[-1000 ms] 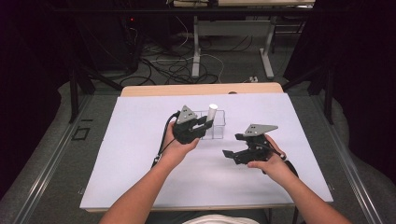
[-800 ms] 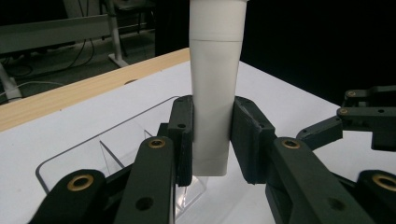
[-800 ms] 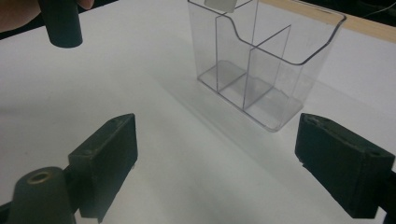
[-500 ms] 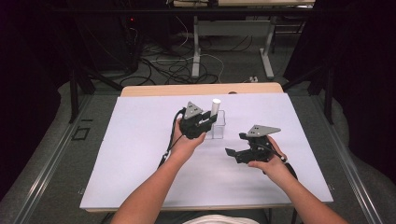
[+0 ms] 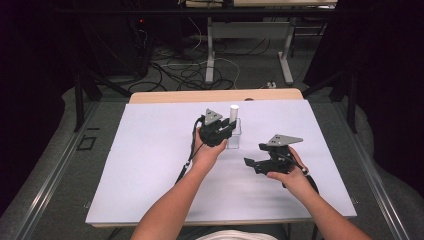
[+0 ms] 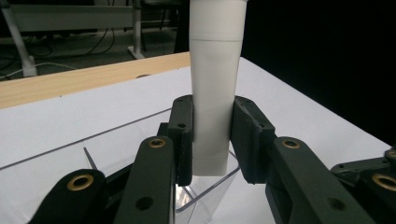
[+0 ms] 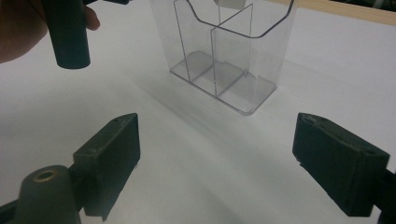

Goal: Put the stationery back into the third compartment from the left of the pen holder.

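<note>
My left gripper (image 5: 226, 128) is shut on a white tube (image 5: 233, 110) that stands upright, cap end up. In the left gripper view the pads (image 6: 183, 135) press the tube (image 6: 214, 88) from both sides, and its lower end hangs just over the rim of a clear plastic holder (image 6: 205, 192). The holder (image 5: 235, 140) stands mid-table and has divided compartments (image 7: 229, 51). The tube's lower end (image 7: 231, 3) shows at the holder's top in the right gripper view. My right gripper (image 5: 253, 164) rests to the right of the holder, open, with bare table between its jaws (image 7: 217, 154).
A white sheet (image 5: 150, 150) covers the table, with a wooden strip (image 5: 215, 95) along the far edge. Table legs and cables lie on the dark floor beyond. A black part of the left gripper (image 7: 70, 35) and the hand holding it hang at the upper left of the right gripper view.
My left hand has carried the tube to the right and down, from beside the holder to just over it. The right gripper has stayed where it was.
</note>
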A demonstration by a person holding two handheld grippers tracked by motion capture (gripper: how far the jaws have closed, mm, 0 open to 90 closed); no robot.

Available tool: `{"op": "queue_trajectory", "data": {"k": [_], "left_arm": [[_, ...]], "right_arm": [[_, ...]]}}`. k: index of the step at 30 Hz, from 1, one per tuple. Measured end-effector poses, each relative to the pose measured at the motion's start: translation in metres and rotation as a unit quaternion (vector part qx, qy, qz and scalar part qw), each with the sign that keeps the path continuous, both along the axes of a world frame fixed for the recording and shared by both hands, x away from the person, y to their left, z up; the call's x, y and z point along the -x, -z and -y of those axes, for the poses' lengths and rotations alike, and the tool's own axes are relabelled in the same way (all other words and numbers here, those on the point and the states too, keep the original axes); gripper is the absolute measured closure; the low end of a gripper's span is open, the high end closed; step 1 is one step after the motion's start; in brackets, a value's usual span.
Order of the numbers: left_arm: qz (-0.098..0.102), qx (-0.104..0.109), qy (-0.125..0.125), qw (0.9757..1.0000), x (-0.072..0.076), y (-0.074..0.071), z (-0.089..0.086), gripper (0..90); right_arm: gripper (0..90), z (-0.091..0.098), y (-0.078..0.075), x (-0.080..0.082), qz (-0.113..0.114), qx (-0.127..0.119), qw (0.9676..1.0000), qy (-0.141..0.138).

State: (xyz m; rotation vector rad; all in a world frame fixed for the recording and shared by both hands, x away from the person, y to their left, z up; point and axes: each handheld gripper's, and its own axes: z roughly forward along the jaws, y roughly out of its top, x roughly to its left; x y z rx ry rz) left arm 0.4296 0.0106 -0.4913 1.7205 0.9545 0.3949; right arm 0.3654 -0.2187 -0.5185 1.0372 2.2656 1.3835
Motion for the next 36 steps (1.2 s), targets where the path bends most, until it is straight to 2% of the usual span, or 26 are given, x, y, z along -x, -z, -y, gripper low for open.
{"op": "queue_trajectory", "data": {"k": [5,8,9,10,16,22,23,26,27,28,30,31,32,36], "left_arm": [[-0.01,-0.008,-0.006,0.9999,-0.004,0.005,0.003,71.0],[-0.014,-0.015,-0.007,0.9998,-0.006,0.008,0.005,71.0],[-0.02,-0.015,-0.005,0.9997,-0.006,0.009,0.006,71.0],[-0.016,-0.016,-0.005,0.9997,-0.007,0.011,0.007,71.0],[-0.022,-0.031,-0.005,0.9993,-0.007,0.015,0.01,71.0],[-0.014,-0.045,-0.006,0.9989,-0.004,0.018,0.01,71.0],[-0.015,-0.054,-0.003,0.9984,-0.004,0.018,0.009,71.0],[-0.02,-0.052,-0.004,0.9985,-0.003,0.017,0.008,70.6],[-0.01,-0.05,-0.007,0.9987,-0.002,0.015,0.007,68.0],[-0.001,-0.049,-0.008,0.9988,0.0,0.012,0.006,61.9],[0.012,-0.057,-0.015,0.9982,0.006,0.006,0.003,52.6],[0.018,-0.057,-0.019,0.998,0.008,0.003,0.001,49.9],[0.026,-0.054,-0.021,0.998,0.011,0.001,-0.002,47.0],[0.038,-0.04,-0.026,0.9982,0.018,-0.009,-0.016,37.9]], "right_arm": [[14.7,0.0,0.001,0.001,-0.013,-0.003,0.9999,0.0],[14.8,0.0,0.002,0.001,-0.012,-0.007,0.9999,0.001],[14.8,0.0,0.002,0.001,-0.013,-0.006,0.9999,0.0],[14.8,0.0,0.002,0.0,-0.012,-0.005,0.9999,-0.004],[14.9,0.0,0.003,0.0,-0.017,-0.003,0.9998,-0.003],[14.9,0.0,0.003,0.0,-0.018,-0.007,0.9998,-0.002],[14.9,0.0,0.003,0.0,-0.019,-0.008,0.9998,-0.001],[14.9,0.0,0.004,0.0,-0.02,-0.01,0.9998,-0.001],[14.9,0.0,0.004,0.0,-0.02,-0.01,0.9997,0.0],[14.9,0.0,0.003,0.0,-0.019,-0.01,0.9998,0.0],[14.9,0.001,0.003,0.0,-0.02,-0.009,0.9998,0.0],[14.9,0.002,0.002,0.0,-0.024,-0.004,0.9997,-0.001],[14.9,0.002,0.003,-0.001,-0.017,-0.012,0.9998,0.002],[14.9,0.003,0.003,-0.001,-0.016,-0.017,0.9997,0.005]]}}
